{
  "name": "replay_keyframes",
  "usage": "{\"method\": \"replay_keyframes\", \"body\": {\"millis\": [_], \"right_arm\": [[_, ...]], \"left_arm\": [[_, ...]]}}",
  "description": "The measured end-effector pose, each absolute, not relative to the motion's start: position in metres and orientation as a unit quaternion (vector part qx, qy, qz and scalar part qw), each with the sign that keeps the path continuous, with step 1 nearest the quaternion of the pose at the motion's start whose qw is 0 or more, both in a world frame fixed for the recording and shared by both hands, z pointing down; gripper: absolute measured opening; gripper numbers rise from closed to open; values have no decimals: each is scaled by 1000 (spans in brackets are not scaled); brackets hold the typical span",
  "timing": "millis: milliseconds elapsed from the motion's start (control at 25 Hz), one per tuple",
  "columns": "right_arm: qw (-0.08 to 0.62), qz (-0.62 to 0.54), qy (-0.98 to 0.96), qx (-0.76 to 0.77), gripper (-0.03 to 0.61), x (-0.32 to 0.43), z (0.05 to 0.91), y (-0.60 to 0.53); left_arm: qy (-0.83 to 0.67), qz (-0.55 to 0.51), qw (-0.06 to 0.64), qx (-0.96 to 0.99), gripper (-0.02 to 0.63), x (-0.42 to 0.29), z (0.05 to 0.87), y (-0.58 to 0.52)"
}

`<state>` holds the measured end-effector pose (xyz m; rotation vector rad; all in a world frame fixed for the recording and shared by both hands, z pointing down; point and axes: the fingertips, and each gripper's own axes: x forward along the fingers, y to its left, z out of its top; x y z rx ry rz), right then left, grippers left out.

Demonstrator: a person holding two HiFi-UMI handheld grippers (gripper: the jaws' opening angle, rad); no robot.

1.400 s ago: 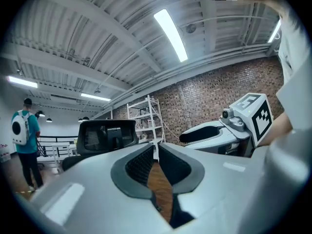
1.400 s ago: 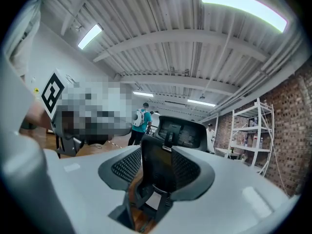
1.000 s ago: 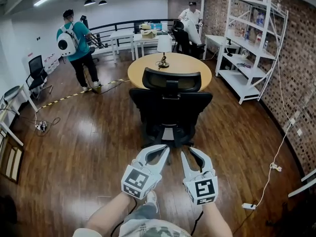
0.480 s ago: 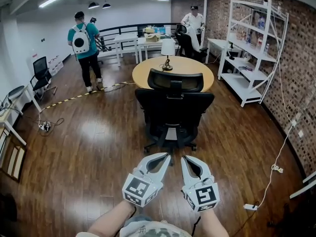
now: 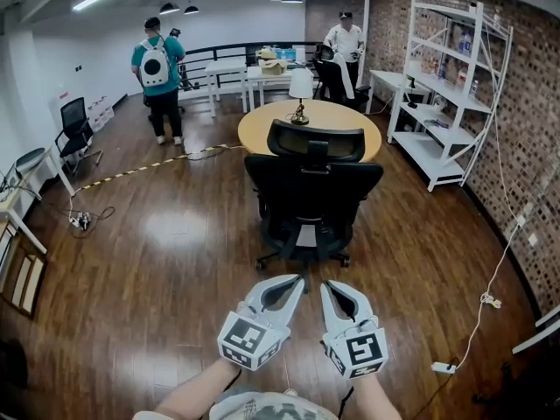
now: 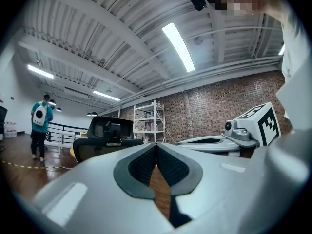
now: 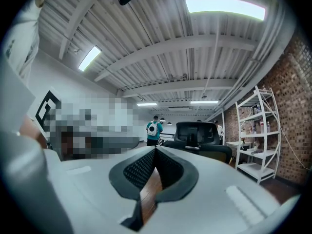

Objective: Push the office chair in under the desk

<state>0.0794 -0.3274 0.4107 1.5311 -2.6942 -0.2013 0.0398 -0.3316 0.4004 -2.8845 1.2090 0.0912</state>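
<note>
The office chair (image 5: 311,191) stands straight ahead of both tools with its back toward them, between them and the round wooden surface (image 5: 262,128) beyond it. Its backrest hides the near rim of that surface, so how far the seat reaches under the top cannot be told, though the wheeled base sits on open floor (image 5: 157,261) on the tools' side and looks short of tucked in. The left tool (image 5: 298,279) and the right tool (image 5: 324,283) hover side by side, level, each with its jaws pressed together on nothing, and both are well apart from the chair. Closed tips suit a push, in my judgement. They should meet the backrest on either side of its central spine at the same height and fairly low, so the back does not recline instead of rolling. Equal pressure from both, aimed straight at the surface, should keep the casters from swerving. Ease off as the seat nears the rim, since a bump could rock the lamp (image 5: 300,90) standing on top.
</note>
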Motion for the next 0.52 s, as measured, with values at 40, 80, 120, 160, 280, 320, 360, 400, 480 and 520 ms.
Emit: {"method": "replay_keyframes", "body": {"millis": [40, 80, 120, 160, 280, 320, 360, 400, 480, 520], "right_arm": [[19, -63, -868, 493, 0, 80, 412, -326], [19, -62, -868, 492, 0, 80, 413, -324], [19, -62, -869, 490, 0, 80, 413, -322], [19, -62, -870, 489, 0, 79, 413, -320], [15, -62, -870, 488, 0, 79, 414, -313], [13, -61, -869, 490, 0, 80, 415, -313], [11, -59, -869, 491, 0, 82, 415, -313], [10, -58, -868, 492, 0, 83, 415, -313], [9, -61, -868, 492, 0, 84, 413, -313], [9, -64, -869, 491, 0, 84, 411, -312]], "left_arm": [[386, 30, 4, -922, 17, 41, 401, -330], [386, 30, 3, -922, 17, 41, 401, -327], [387, 31, 4, -921, 17, 41, 400, -325], [389, 31, 5, -920, 17, 41, 400, -322], [394, 30, 6, -919, 17, 40, 402, -318], [394, 29, 5, -919, 17, 40, 403, -317], [394, 29, 5, -919, 17, 41, 403, -317], [394, 29, 5, -918, 17, 41, 403, -317], [397, 31, 10, -917, 17, 41, 401, -317], [398, 31, 12, -917, 17, 41, 400, -317]]}}
